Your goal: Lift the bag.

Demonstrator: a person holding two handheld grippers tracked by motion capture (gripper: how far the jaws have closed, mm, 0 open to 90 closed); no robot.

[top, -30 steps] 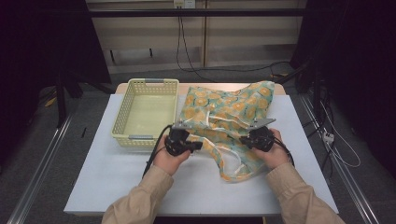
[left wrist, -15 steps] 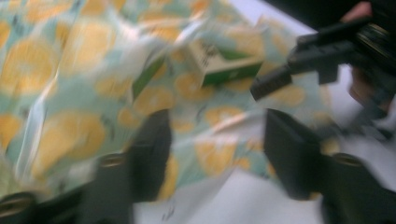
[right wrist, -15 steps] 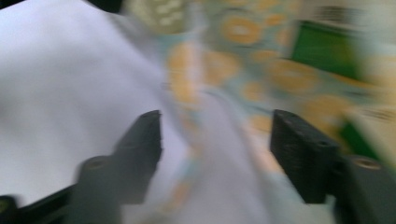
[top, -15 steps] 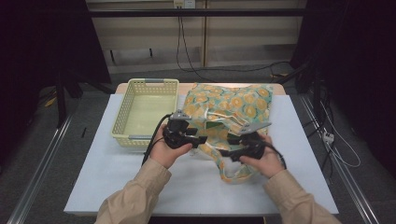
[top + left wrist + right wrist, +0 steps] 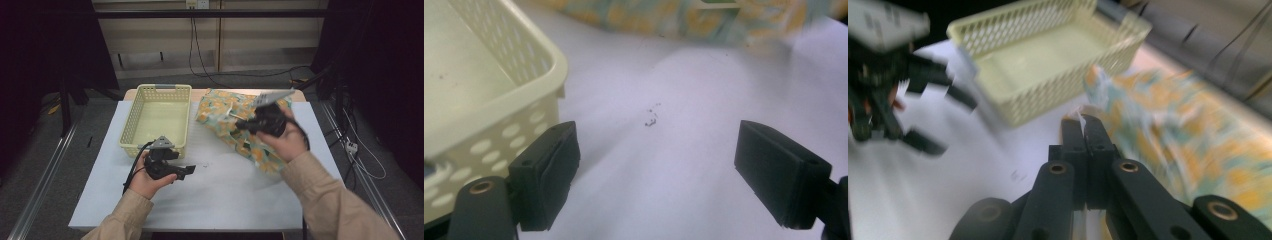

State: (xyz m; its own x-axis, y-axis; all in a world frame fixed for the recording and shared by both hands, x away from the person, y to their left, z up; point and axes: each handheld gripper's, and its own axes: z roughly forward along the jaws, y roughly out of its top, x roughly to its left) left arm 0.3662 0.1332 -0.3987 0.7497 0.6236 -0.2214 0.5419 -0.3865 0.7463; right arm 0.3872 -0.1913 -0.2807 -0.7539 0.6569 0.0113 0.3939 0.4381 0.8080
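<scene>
Two grippers, two different states. Your right gripper [image 5: 1083,131] has its jaws pressed together on a thin edge of the patterned cloth [image 5: 235,125], and a pale sliver of fabric pokes out past the tips in the right gripper view; those jaws have just been closing. The cloth hangs from that pinch and trails down and away to the white table [image 5: 235,195] beneath your raised hand. It looks light, limp and thin, printed in orange and teal, so expect it to sag and swing; an edge or corner gives the surest hold. Your left gripper [image 5: 656,172] stands wide with nothing between its black pads, its jaws having just been opening. Just beside its left pad sits the cream plastic basket [image 5: 531,75], stiff, perforated, round-cornered.
</scene>
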